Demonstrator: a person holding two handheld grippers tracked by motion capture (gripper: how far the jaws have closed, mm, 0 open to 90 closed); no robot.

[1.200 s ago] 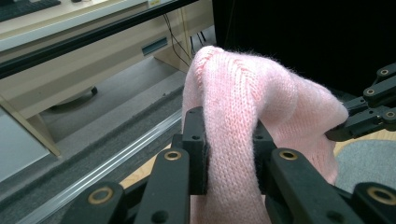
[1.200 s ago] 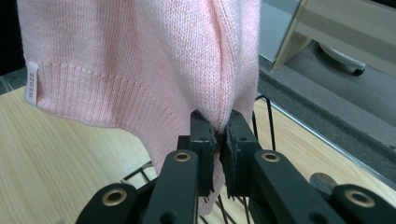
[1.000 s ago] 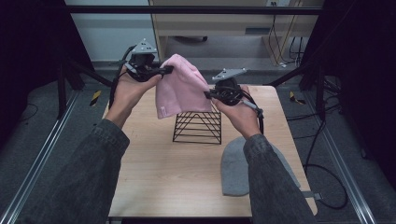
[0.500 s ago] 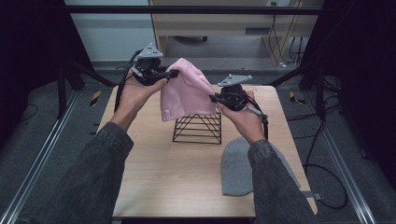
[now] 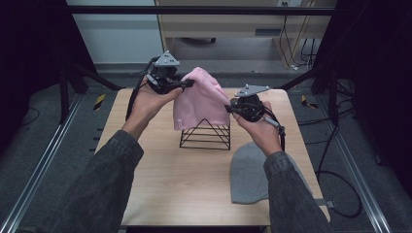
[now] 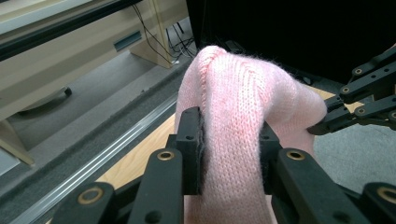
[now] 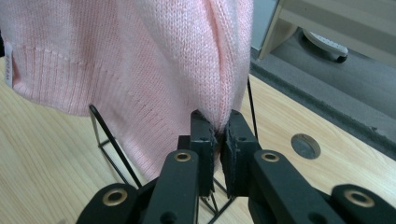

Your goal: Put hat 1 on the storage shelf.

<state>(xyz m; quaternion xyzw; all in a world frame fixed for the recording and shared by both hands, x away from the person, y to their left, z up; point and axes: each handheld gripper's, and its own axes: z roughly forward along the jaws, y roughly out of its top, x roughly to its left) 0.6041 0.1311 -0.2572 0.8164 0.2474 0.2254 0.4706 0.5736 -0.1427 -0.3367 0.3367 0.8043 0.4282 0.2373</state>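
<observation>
the pink knit beanie [image 5: 200, 99] hangs over the peak of the black wire stand [image 5: 205, 134] near the far edge of the tabletop [image 5: 160, 184], stretched between both grippers. the left gripper [image 5: 187, 84] grips its upper fold; the left gripper view shows a thick bunch of knit [image 6: 231, 154] between the pads, whose jaws have just been opening a little yet touch the fabric. the right gripper [image 7: 217, 135] pinches a thin fold at the hem, pads nearly together, with a small label [image 7: 8, 65] visible there. a grey beanie [image 5: 248, 172] lies flat by the near right corner.
</observation>
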